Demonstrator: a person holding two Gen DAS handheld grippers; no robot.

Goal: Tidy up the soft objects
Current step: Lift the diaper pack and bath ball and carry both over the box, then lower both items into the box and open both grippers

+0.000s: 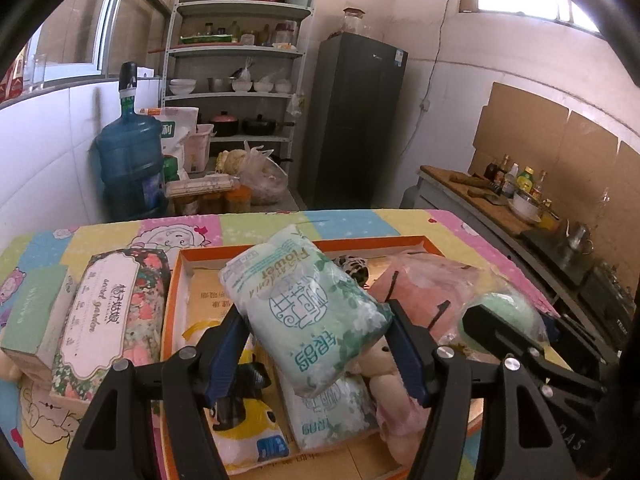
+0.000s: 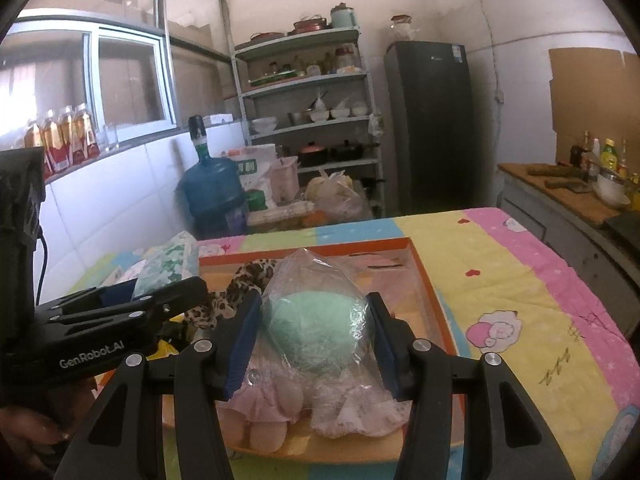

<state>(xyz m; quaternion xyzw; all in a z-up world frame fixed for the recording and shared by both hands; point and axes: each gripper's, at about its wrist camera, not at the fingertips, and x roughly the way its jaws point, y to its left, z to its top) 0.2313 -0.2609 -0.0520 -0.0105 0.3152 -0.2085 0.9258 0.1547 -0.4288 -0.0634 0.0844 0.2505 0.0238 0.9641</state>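
Left gripper point(image 1: 320, 340) is squeezing a light, crinkly tissue pack point(image 1: 308, 312) across its middle; right gripper point(image 2: 316, 336) is pinching a soft, slippery bagged green ball point(image 2: 316, 332) over the orange tray point(image 2: 432, 300).

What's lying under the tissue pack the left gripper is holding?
Under the tissue pack in the left gripper, inside the orange tray, lie another similar pack, a small plush toy and a yellow-patterned pack. Anything directly beneath is covered.
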